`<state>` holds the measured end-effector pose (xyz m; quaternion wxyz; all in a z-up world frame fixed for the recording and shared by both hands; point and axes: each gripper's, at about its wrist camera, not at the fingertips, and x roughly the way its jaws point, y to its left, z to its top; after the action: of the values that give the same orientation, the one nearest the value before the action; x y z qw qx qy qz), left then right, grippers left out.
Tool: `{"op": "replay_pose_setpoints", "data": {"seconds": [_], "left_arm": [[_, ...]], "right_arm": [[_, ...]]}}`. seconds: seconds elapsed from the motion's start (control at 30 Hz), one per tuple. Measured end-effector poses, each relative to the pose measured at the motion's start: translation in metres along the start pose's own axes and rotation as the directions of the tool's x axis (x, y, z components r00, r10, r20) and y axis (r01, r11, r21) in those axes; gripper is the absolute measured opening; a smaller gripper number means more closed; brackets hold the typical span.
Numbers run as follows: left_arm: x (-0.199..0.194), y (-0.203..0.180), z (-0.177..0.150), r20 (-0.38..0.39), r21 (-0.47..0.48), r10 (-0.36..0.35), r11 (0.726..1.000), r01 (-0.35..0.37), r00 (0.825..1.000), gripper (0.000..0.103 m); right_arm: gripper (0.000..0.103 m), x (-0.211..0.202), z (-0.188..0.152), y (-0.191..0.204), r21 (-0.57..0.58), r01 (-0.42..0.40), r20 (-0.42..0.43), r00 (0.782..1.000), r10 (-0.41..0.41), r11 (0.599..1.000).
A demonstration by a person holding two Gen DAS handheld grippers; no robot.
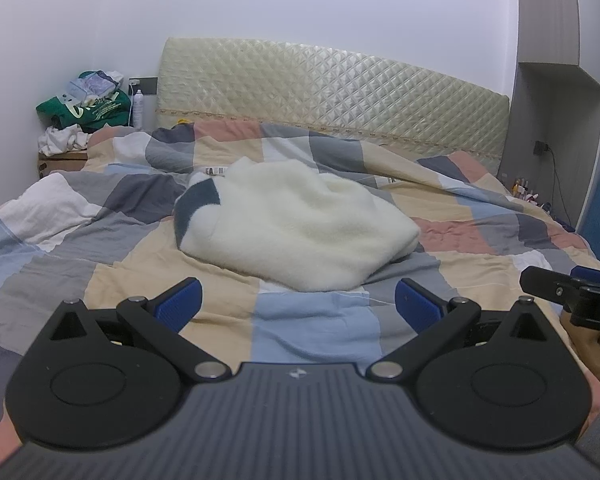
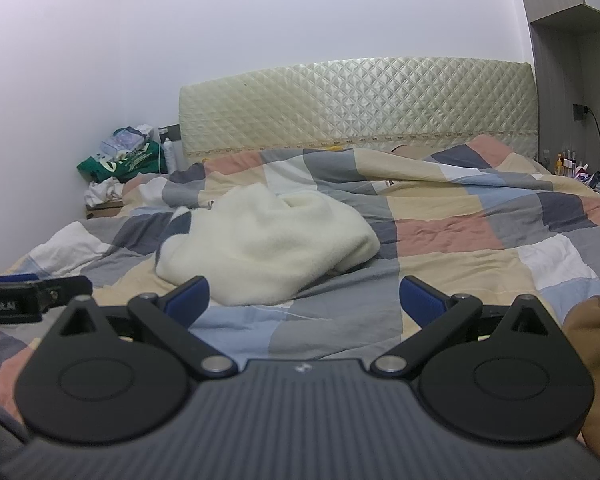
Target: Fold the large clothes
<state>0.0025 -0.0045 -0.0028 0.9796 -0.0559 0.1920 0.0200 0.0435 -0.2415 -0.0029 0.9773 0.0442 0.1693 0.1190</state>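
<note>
— Big checked quilt (image 1: 100, 216) covers the whole bed, padded headboard (image 1: 332, 92) behind it. Where's the garment?

— The cream fleece garment (image 1: 300, 224) lies bunched mid-bed on the quilt, ahead of both tools, touching neither.

— And the jaws?

— Left gripper (image 1: 298, 306): blue pads spread wide, nothing between them, the fleece just beyond. Right gripper (image 2: 305, 302): also spread wide and holding nothing, fleece ahead and off to its left.
</note>
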Motion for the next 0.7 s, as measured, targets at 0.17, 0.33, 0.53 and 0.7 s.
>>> {"op": "replay_pose_setpoints", "data": {"seconds": [0.17, 0.33, 0.53, 0.7], "left_arm": [[-0.0001, 0.0008, 0.0007, 0.002, 0.002, -0.005, 1.0, 0.005, 1.0, 0.103], [-0.0008, 0.0017, 0.0008, 0.007, 0.002, 0.002, 1.0, -0.002, 1.0, 0.103], [-0.0012, 0.0038, 0.0014, 0.006, -0.005, -0.004, 1.0, 0.004, 1.0, 0.103], [-0.0011, 0.0049, 0.0016, 0.008, -0.002, -0.005, 1.0, 0.005, 1.0, 0.103]], "right_arm": [[0.103, 0.0003, -0.0001, 0.0005, -0.001, 0.0, -0.002, 1.0, 0.0, 1.0], [0.103, 0.0006, -0.0011, 0.0004, 0.0, 0.001, -0.001, 1.0, -0.001, 1.0], [0.103, 0.0008, -0.0016, 0.0003, 0.0, 0.001, -0.002, 1.0, -0.001, 1.0], [0.103, 0.0014, -0.002, -0.0005, -0.001, 0.002, -0.003, 1.0, -0.002, 1.0]]}}
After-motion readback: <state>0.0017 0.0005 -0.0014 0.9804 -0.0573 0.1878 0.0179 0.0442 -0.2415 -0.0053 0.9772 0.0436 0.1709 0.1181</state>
